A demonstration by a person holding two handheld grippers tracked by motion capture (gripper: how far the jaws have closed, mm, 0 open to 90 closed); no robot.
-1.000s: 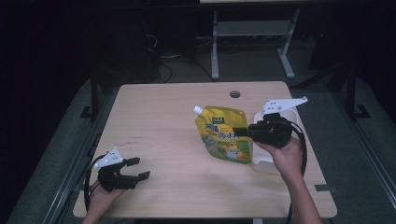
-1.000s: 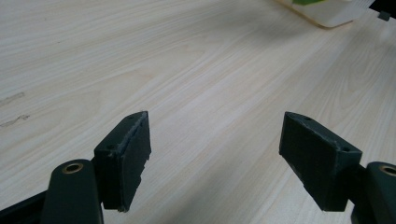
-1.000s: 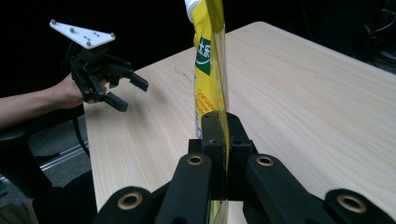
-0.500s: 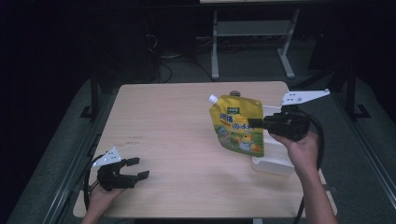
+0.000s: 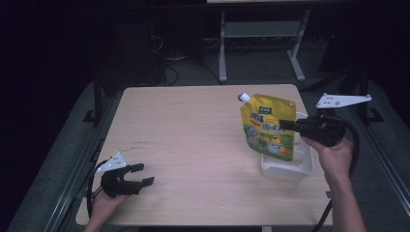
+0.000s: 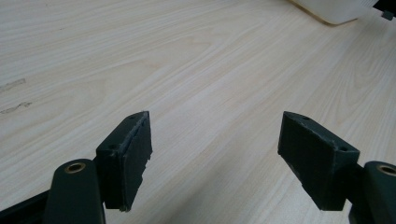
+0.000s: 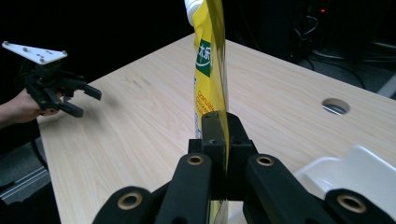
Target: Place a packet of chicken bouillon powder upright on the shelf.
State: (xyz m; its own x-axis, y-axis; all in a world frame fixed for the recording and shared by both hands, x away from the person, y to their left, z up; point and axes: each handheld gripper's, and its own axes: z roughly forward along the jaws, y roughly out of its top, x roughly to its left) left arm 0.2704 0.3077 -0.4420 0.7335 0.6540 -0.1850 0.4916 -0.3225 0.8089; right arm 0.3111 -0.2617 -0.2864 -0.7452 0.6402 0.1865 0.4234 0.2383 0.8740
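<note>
Right claw point(image 5: 286, 124) is what we see first: its two black jaws are pinched flat on the edge of the pouch point(image 5: 269, 126), a glossy yellow spouted bag with a white cap at its top corner. In the right gripper view the pouch point(image 7: 209, 70) rises thin and edge-on straight out of the clamped claw point(image 7: 219, 154), its printed side turned away from the tub. We hold it upright with its lower end hanging over the tub point(image 5: 287, 164), a white, shallow, round-cornered plastic dish near the right edge of the pale wood-grain bench point(image 5: 193, 135).

Half a second ago the pouch sat tilted and a little farther from us; now it stands straighter and lower, just above the tub, and the right hand has drawn in with it.

Well to the left of the tub, at the near corner of the bench, the left claw point(image 5: 140, 175) rests low with its jaws spread wide; in its own view we see the ribbed black pads point(image 6: 135, 149) apart over bare wood, as before.
</note>
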